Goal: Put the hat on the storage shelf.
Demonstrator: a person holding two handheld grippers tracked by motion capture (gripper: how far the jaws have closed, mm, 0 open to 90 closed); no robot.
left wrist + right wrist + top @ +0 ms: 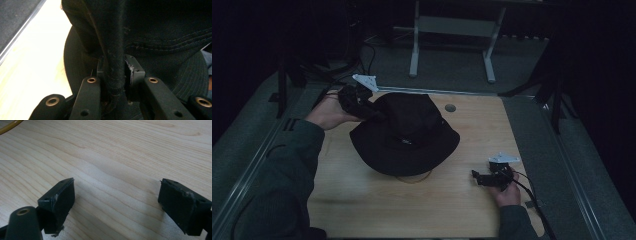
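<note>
Hat (404,135): black bucket type, stitched brim, resting on the wooden table (362,200) at about its middle, crown up and pulled into a ridge on the far left side.

Left gripper (371,111): at the hat's far left edge, held in the person's left hand (328,115). In the left gripper view a fold of the black cloth (113,62) stands upright between the two jaws. The left pad lies against the fold; the right pad (135,72) sits just beside it with a sliver of gap, so the clamp looks slack rather than tight. No full pinch can be confirmed. Grey three-cornered plate (366,81) on top, cable trailing off to the left.

Right gripper (476,177): near the table's right edge, well apart from the hat, held in the right hand (508,192). Jaws spread wide with bare wood grain between them in the right gripper view, nothing held. Pads (60,195) low over the tabletop.

Yellow cord (414,177): thin loop, showing from under the hat's near brim, lying on the table.

Surroundings: grey carpeted floor (452,65) beyond the table, with a pale metal stand (414,45) at the far side.
</note>
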